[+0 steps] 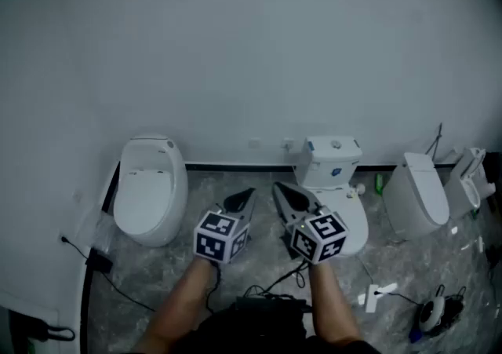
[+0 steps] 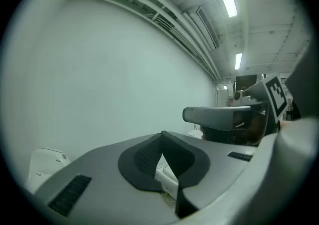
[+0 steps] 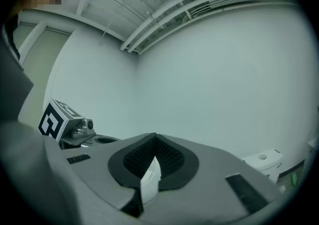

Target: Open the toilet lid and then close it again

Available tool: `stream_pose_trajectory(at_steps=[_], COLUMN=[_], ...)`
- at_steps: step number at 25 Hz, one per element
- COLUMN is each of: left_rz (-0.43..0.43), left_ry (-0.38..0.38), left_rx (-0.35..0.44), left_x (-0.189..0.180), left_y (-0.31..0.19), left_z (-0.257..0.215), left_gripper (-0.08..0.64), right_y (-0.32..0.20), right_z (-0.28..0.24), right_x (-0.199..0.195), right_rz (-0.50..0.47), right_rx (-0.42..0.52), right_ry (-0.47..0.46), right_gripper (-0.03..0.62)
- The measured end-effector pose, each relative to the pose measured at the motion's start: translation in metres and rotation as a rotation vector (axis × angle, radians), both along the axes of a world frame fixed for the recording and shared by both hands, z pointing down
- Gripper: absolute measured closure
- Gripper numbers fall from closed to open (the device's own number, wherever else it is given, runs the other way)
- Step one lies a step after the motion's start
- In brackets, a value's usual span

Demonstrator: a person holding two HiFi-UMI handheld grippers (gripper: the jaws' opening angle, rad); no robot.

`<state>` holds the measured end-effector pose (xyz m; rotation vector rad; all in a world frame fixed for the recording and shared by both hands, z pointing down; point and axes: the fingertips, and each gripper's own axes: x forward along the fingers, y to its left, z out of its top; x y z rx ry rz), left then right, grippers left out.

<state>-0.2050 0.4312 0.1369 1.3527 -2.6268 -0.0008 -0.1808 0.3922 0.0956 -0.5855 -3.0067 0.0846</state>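
While both grippers hang short of any toilet, step judged: approach, lid not yet raised | left gripper point(image 1: 240, 202): jaws clenched, empty | right gripper point(image 1: 292, 198): jaws clenched, empty | white ceramic tank-backed toilet point(image 1: 334, 159): just beyond right gripper, lid point(image 1: 353, 217) down | next: hook a tip under the lid's front edge | grey marbled floor point(image 1: 157, 274), blank white wall point(image 1: 251, 46).

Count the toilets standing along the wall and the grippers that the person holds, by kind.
Toilets: 4 (the far-right one is small and less clear)
Grippers, left and right: 2
Total: 6
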Motion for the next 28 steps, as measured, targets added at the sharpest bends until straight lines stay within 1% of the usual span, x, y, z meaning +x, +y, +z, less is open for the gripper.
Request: stream_pose_trajectory(at_steps=[9,17,22,28], left_rz=[0.005,0.026,0.094,0.23], left_ry=[0.0,0.009,0.024,0.043], left_rx=[-0.001,-0.003,-0.017,-0.035], left_x=[-0.004,-0.009,-0.003,0.016], left_y=[0.003,0.0,-0.018,-0.062], left_z=[0.001,0.005,0.015,0.025], left_gripper=[0.554,0.554,0.554,0.554], right_y=[0.001,-0.003,-0.019,-0.06], right_z=[0.0,0.006,0.017,0.033], right_x=[-0.004,-0.007,0.0,0.022], right_rz=[0.015,0.043,0.11,0.235], right_rx=[-0.024,-0.015,-0.021,-0.042], right_ry=[0.0,0.019,0.047,0.091], right_gripper=[0.583,0.583,0.583,0.583])
